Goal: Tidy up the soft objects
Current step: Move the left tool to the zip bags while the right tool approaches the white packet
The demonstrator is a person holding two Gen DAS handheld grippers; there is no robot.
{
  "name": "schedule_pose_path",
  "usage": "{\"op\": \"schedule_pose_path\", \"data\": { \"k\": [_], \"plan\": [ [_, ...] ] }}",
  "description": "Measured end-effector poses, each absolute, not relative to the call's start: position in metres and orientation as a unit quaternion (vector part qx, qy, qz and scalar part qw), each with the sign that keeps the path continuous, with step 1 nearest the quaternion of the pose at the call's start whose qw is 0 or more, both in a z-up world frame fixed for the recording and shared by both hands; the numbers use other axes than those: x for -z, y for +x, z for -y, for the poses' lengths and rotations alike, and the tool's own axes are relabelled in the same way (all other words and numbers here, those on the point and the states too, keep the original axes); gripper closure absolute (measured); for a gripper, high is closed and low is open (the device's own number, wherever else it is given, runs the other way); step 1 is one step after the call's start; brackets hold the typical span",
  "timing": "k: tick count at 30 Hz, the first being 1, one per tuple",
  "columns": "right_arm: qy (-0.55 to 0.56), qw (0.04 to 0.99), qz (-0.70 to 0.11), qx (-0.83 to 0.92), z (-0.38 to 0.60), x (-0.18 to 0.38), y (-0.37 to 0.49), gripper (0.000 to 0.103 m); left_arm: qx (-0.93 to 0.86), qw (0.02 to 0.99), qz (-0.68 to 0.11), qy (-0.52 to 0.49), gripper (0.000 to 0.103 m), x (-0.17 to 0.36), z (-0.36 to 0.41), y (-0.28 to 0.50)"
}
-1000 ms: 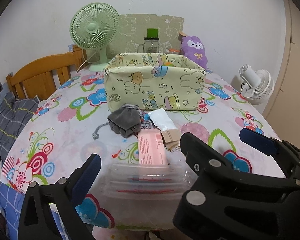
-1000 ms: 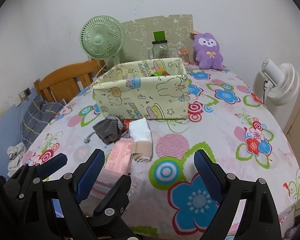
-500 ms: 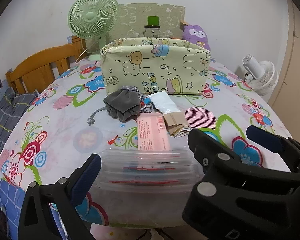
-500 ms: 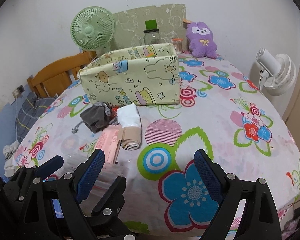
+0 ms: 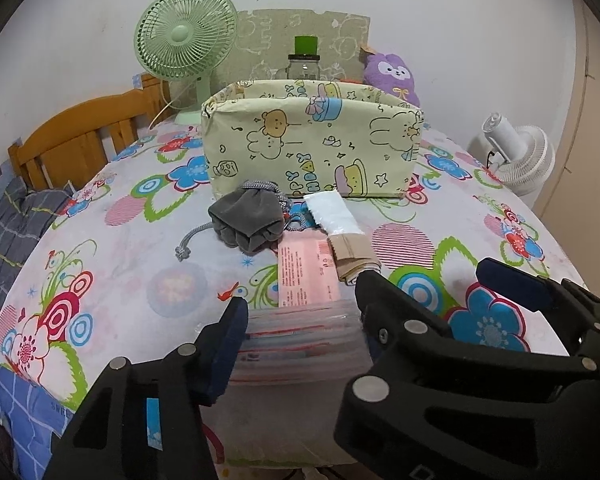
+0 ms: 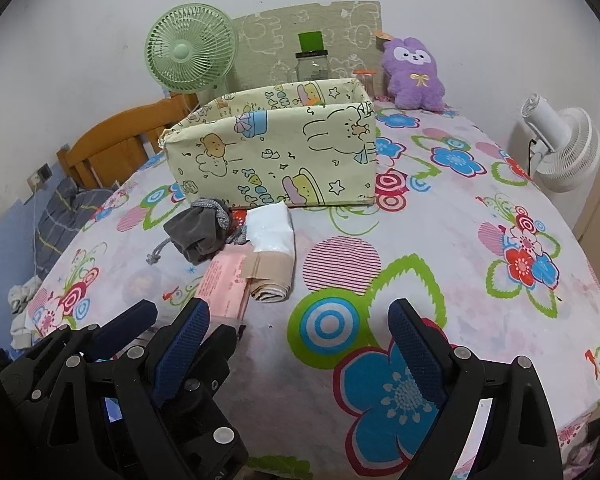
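The tablecloth (image 6: 440,240) is smooth, faintly sheened sheeting printed with bright flowers. The storage box (image 5: 312,148) has soft matt printed fabric walls, slightly wrinkled at the rim. The grey drawstring pouch (image 5: 246,220) looks like velvety matt cloth with a woven cord. Beside it, the white packet (image 6: 272,228) is crinkly, glossy plastic film, and the pink pack (image 5: 306,276) is smooth film too. The clear zip bags (image 5: 300,340) are translucent glossy plastic. The purple plush toy (image 6: 414,76) is fuzzy pile. The green fan (image 5: 186,38) is satin moulded plastic; the jar (image 6: 312,66) is clear glass. The headboard (image 5: 84,132) is varnished wood. The left gripper (image 5: 300,320) is matt black plastic with dull metal rivets and rubbery blue pads.
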State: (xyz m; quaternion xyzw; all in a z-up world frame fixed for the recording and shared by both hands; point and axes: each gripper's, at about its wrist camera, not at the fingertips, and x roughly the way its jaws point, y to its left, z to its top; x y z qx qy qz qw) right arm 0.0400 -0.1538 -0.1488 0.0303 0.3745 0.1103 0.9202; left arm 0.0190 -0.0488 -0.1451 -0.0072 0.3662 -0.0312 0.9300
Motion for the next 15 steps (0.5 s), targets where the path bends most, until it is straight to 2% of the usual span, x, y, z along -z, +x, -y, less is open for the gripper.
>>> {"op": "schedule_pose_path", "data": {
  "k": [2,5,12,15],
  "plan": [
    [0.032,0.919,-0.376,-0.112,0.154,0.15,0.041,0.01,0.031,0.93,-0.366,-0.007,0.039,0.146,0.048,0.019],
    [0.03,0.919,-0.377,-0.111,0.153,0.151,0.042,0.01,0.017,0.93,-0.367,-0.006,0.014,0.147,0.047,0.02],
    [0.024,0.916,-0.383,-0.118,0.146,0.154,0.043,0.01,-0.013,0.929,-0.371,-0.009,0.001,0.153,0.036,0.023],
    [0.02,0.914,-0.387,-0.12,0.142,0.157,0.044,0.01,-0.014,0.926,-0.378,-0.018,0.0,0.158,0.031,0.025]
  ]
}}
